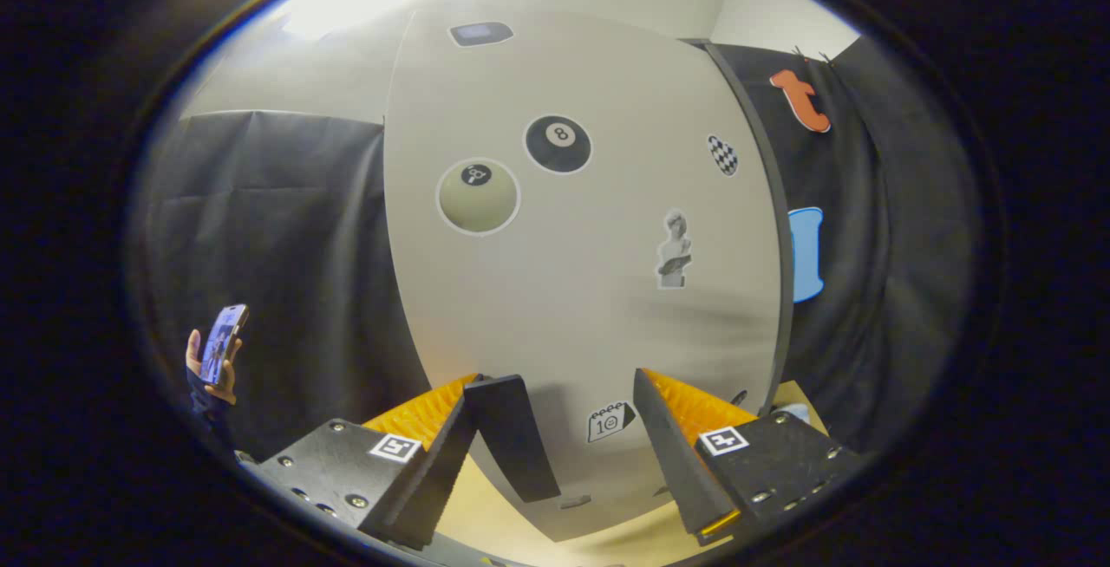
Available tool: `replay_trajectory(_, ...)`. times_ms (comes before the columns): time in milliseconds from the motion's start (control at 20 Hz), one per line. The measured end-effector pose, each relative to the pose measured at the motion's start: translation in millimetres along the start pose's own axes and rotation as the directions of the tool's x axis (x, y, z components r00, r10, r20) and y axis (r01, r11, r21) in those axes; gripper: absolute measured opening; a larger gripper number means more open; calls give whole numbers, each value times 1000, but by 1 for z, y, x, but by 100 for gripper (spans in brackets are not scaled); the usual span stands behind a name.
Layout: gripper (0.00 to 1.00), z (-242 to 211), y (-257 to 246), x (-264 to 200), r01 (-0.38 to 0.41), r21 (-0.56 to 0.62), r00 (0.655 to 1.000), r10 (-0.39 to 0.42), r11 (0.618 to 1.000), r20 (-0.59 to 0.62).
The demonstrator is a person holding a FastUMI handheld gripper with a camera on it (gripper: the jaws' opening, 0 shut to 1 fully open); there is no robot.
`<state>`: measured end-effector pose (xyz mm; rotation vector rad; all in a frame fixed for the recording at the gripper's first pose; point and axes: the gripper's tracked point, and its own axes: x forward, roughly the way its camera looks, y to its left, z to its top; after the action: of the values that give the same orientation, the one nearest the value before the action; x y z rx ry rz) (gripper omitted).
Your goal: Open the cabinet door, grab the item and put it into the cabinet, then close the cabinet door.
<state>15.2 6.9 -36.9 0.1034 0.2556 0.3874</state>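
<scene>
Now the gripper [572, 441] stands released, its fingers [512, 437] spread and holding nothing, with the white cabinet door [590, 290] just ahead of them.

Cabinet door [572, 290] stands just beyond the parted fingers [512, 437].

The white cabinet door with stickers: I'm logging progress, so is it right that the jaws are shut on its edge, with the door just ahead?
Not quite. In the gripper view the gripper's jaws stand open, holding nothing; the white cabinet door with stickers is just ahead of them.
</scene>
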Motion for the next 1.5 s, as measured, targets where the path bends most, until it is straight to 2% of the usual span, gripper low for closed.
replay_trajectory(200, 100, 1, 10, 29, -31, -2, 999, 31, 1000, 6)
replay_trajectory(600, 100, -3, 15, 33, -65, 15, 998, 65, 998, 10)
replay_trajectory(1150, 100, -5, 17, 27, 14, -12, 1000, -14, 1000, 27)
replay_trajectory(1500, 100, -6, 19, 21, 29, 3, 999, -29, 1000, 39)
